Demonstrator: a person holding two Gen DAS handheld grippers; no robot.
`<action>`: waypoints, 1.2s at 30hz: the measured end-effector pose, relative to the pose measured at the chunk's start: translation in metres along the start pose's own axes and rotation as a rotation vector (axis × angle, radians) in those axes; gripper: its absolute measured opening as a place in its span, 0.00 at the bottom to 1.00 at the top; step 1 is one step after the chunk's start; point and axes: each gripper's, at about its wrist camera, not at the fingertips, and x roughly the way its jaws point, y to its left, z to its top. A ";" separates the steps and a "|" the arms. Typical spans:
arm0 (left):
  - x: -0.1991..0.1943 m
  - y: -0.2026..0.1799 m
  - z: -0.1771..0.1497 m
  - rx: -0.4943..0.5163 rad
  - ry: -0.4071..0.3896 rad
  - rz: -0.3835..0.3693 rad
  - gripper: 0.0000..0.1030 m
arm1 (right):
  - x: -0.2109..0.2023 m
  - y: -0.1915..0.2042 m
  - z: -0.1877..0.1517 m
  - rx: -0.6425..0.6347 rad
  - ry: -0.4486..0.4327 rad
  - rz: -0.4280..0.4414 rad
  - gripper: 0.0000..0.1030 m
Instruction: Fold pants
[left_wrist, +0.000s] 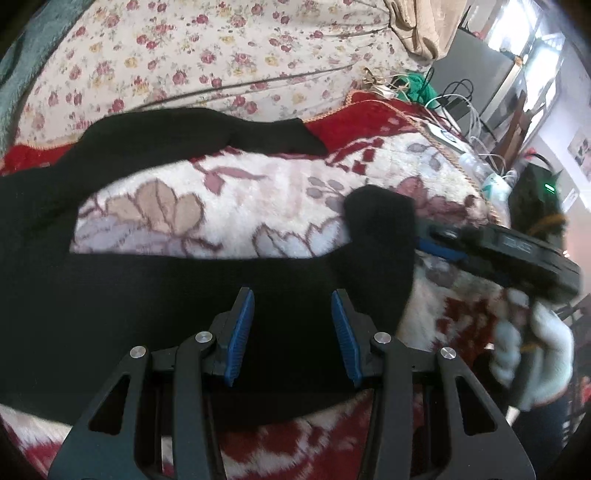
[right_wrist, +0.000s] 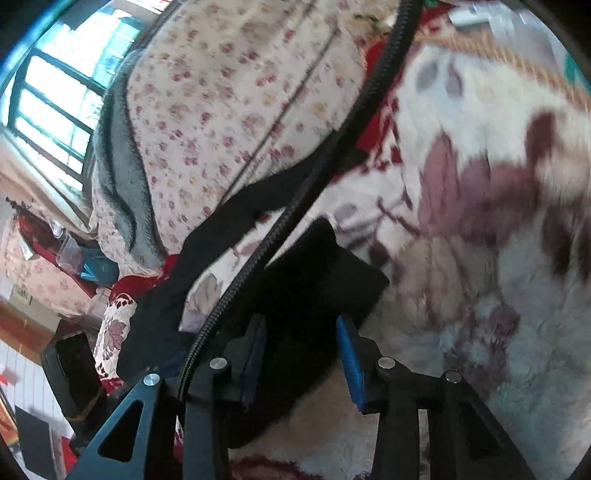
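Left gripper is spread wide, hovering over the near leg of the black pants, gripping nothing. Right gripper is parted too, with that leg's cuff end sitting between its fingers, not pinched yet. The pants lie spread in a V on the floral blanket, far leg up by the flowery sheet. Looks like the grab-a-leg stage; next, I'd guess, clamp and carry the near leg onto the far one.

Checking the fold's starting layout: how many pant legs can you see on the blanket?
2. The far leg arcs across the blanket toward the floral sheet. The near leg lies under the open left gripper, its cuff end by the right gripper.
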 end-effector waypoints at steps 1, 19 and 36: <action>-0.002 -0.001 -0.002 -0.005 0.000 -0.009 0.41 | 0.008 0.003 0.002 -0.009 0.021 -0.010 0.36; 0.033 0.003 0.017 -0.012 0.023 0.030 0.41 | 0.020 -0.016 0.010 0.072 0.062 -0.073 0.44; 0.035 0.009 0.024 0.005 0.036 0.003 0.41 | -0.059 -0.009 -0.028 0.017 -0.169 -0.062 0.07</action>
